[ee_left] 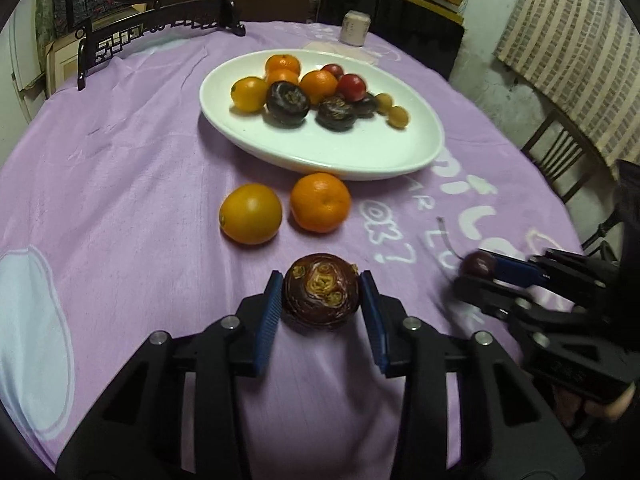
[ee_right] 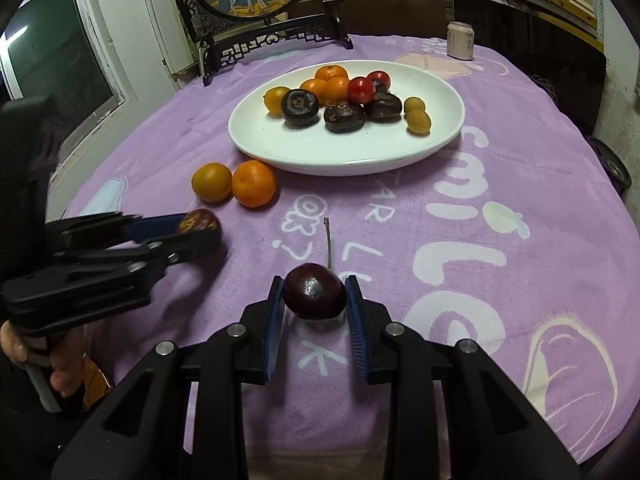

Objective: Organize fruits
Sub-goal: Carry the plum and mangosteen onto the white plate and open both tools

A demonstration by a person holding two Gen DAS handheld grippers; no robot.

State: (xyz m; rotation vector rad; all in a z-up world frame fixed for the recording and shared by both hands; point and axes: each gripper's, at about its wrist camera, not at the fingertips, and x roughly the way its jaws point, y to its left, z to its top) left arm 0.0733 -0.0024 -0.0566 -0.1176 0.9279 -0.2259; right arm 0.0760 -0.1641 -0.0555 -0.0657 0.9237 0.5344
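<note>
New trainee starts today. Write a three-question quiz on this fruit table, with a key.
1. True or false: the left gripper holds a dark brown water chestnut.
2. How many orange fruits lie on the cloth outside the white plate?
3. The right gripper holds: A) a longan, B) a dark red cherry, C) a can.

Key: 1 true; 2 two, the yellow-orange one and the tangerine; 3 B.

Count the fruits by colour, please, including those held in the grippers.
Orange fruits: 6
Dark brown fruits: 4, one in the left gripper
Red fruits: 2
Dark red fruit: 1, in the right gripper
Tan fruits: 2
Total: 15
</note>
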